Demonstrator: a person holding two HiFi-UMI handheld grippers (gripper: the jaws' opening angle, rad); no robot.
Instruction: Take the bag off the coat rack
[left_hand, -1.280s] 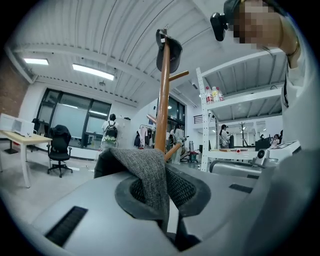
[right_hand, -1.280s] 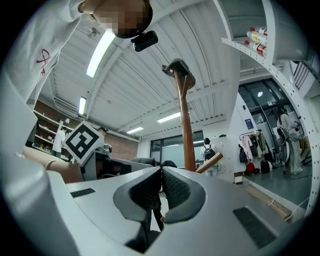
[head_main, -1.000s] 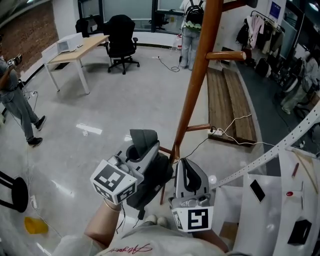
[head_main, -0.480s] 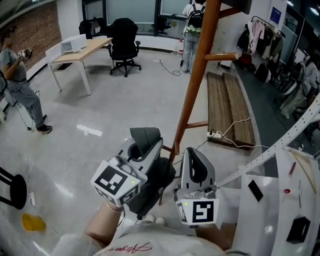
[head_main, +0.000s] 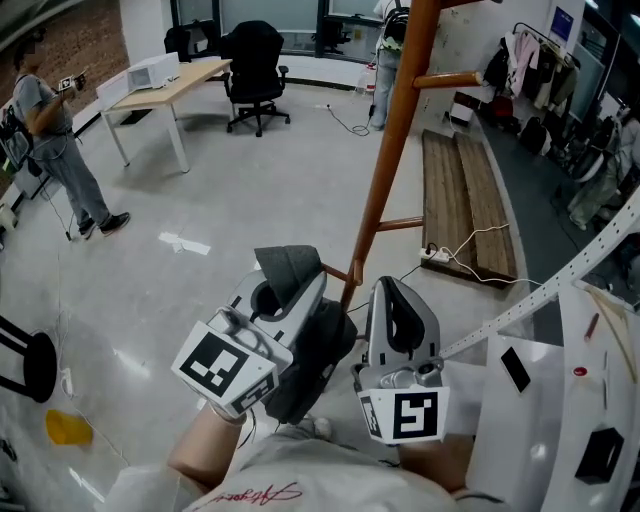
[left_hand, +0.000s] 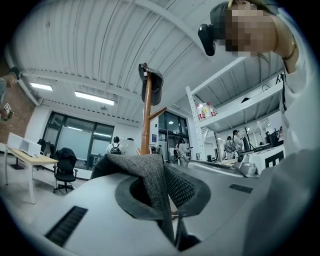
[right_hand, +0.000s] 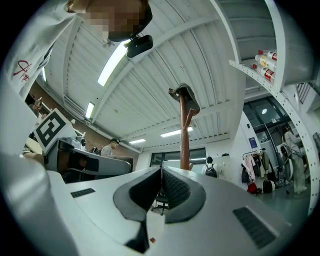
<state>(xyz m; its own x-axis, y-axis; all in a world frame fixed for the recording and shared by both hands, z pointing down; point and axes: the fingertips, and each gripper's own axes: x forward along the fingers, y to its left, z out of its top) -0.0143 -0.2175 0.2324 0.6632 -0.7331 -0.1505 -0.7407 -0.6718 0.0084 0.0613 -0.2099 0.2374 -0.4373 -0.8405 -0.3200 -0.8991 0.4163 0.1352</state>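
Note:
My left gripper (head_main: 285, 285) is shut on a grey woven strap (head_main: 287, 266) of a dark bag (head_main: 318, 352), which hangs under the gripper close to my body. In the left gripper view the strap (left_hand: 150, 172) fills the pinch of the left gripper (left_hand: 163, 174). The wooden coat rack pole (head_main: 392, 150) rises just beyond both grippers, with a peg (head_main: 448, 79) high on its right side. A dark item (left_hand: 152, 84) sits on the pole's top. My right gripper (head_main: 397, 297) is beside the left one, shut with nothing between its jaws (right_hand: 161, 183).
A white shelf unit (head_main: 560, 380) stands close at the right. Wooden boards (head_main: 465, 190) and a white cable (head_main: 470, 255) lie past the pole. A desk (head_main: 165, 90) and office chair (head_main: 255, 70) stand far back. One person (head_main: 60, 140) stands at the left.
Both grippers have risen a little and come slightly closer to the camera, the bag still in the left one. The person at the left has walked further into view.

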